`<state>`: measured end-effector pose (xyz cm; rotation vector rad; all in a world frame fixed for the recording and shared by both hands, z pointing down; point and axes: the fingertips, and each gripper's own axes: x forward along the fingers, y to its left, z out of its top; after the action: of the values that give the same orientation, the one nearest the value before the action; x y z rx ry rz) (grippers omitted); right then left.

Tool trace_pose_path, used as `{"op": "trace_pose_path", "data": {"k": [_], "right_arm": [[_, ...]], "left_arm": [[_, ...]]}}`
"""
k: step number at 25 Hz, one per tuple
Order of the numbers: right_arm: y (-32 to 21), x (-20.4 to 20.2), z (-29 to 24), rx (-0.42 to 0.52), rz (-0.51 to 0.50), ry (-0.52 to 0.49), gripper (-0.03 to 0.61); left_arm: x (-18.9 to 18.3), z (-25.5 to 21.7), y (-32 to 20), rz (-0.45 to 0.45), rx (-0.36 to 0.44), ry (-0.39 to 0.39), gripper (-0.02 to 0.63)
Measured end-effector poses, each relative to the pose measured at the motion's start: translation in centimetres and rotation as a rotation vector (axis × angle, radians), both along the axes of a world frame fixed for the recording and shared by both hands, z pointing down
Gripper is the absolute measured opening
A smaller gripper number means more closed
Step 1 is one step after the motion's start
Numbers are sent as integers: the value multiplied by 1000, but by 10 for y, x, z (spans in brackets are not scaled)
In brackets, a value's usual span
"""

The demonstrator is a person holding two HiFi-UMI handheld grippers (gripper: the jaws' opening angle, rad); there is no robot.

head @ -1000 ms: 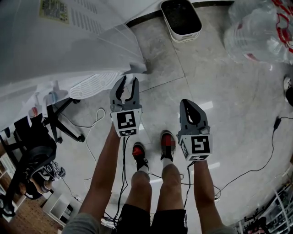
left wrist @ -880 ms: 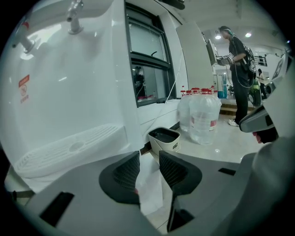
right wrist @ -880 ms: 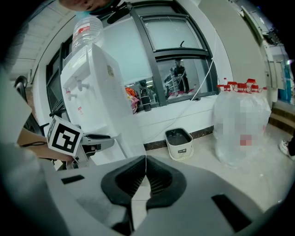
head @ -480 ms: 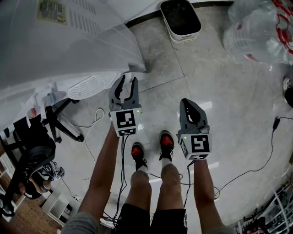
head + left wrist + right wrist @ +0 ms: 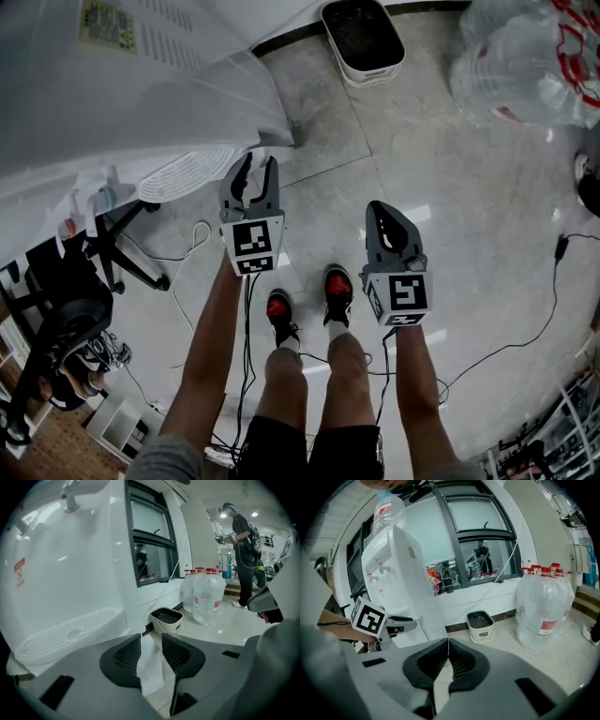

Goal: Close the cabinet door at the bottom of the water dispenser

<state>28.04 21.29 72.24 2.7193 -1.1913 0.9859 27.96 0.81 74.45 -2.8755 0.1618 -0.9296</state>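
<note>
In the head view the person stands at the dispenser's [image 5: 141, 84] front corner. A white panel angles out from its base toward the floor, and I take it to be the open door [image 5: 267, 98], not yet closed. The left gripper [image 5: 260, 161] is raised just short of the door's near edge with its fingers about half apart and nothing gripped. That looks like a stance for pushing the panel home, or for nipping its edge. The right gripper [image 5: 382, 211] hangs further back over bare floor, well apart from the door, so it is probably idle for this step. A bin [image 5: 361, 37] and bottles [image 5: 525, 66] stand beyond, clear of the door's swing. In the left gripper view the door's white edge shows through the gap between the ribbed fingers [image 5: 124, 656]. I cannot tell whether it lies between them or just beyond, but neither one presses on it. The gripper is lined up with that edge, which suits a push. In the right gripper view the fingers [image 5: 461, 660] are closed tip to tip on nothing. They point past the dispenser's corner toward the bin, in keeping with a hand kept out of the way.
</note>
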Motion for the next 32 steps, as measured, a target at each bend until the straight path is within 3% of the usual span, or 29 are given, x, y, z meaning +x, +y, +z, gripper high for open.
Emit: {"op": "trace_pose_path", "data": {"k": [5,12,23,32], "right_arm": [[1,-2,-19,0,-5,6,20],[-9,-5,-78,7,-39,26,20],[-59,-16,-236,82,-160,157,20],[-91,-53,-375,135,-247,242,20]], "left_arm": [[-9,-13,7,1,-4,-22,150],[-29,-74,13,-51,-48,-12,150],[-49,-240,6,-117,-51,134,150],[-108,-379,-10,-178,-47,211,149]]}}
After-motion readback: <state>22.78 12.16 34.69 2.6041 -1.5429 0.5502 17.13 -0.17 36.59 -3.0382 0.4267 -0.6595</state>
